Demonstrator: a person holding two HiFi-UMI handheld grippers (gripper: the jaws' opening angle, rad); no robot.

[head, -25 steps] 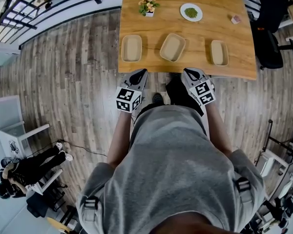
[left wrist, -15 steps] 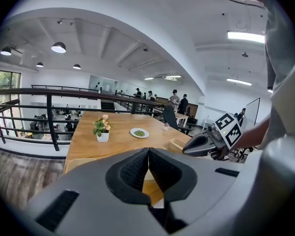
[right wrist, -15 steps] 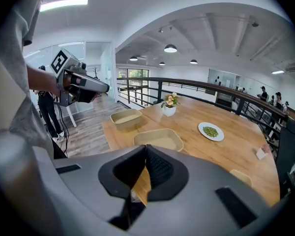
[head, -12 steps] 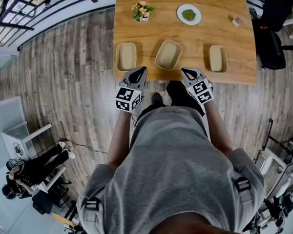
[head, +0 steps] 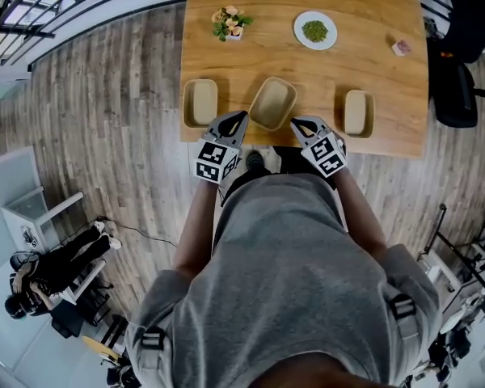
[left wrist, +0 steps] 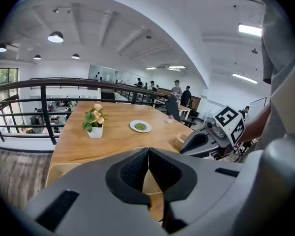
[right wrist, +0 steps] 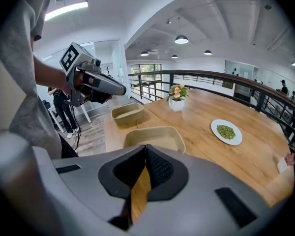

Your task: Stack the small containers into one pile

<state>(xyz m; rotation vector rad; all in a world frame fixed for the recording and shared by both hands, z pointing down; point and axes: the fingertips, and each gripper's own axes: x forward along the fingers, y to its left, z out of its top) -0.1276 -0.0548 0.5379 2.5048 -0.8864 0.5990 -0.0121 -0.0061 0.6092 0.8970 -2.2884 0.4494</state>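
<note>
Currently three small containers sit in a row along the near edge of the wooden table point(head: 364, 6), all apart, none stacked: left container point(head: 200, 103), middle container point(head: 272, 103), right container point(head: 356, 112). The middle one is turned at a slant to the table edge; the outer two lie square to it.

Left gripper point(head: 241, 118): jaws shut pad to pad, nothing between them. From the head view its tip is over the near table edge, between the left and middle containers and closer to the middle one's near-left corner. Contact cannot be judged.

Right gripper point(head: 294, 123): jaws likewise pressed together and empty. Its tip is just beside the middle container's near-right corner, with the right container well off to its side. In the right gripper view the middle container lies directly ahead of the jaw tips, open side up and empty.

Farther back on the table: a small flower pot point(head: 228, 24), a white plate point(head: 315, 31) with something green on it, and a small pink item point(head: 401, 48) near the right edge.
</note>
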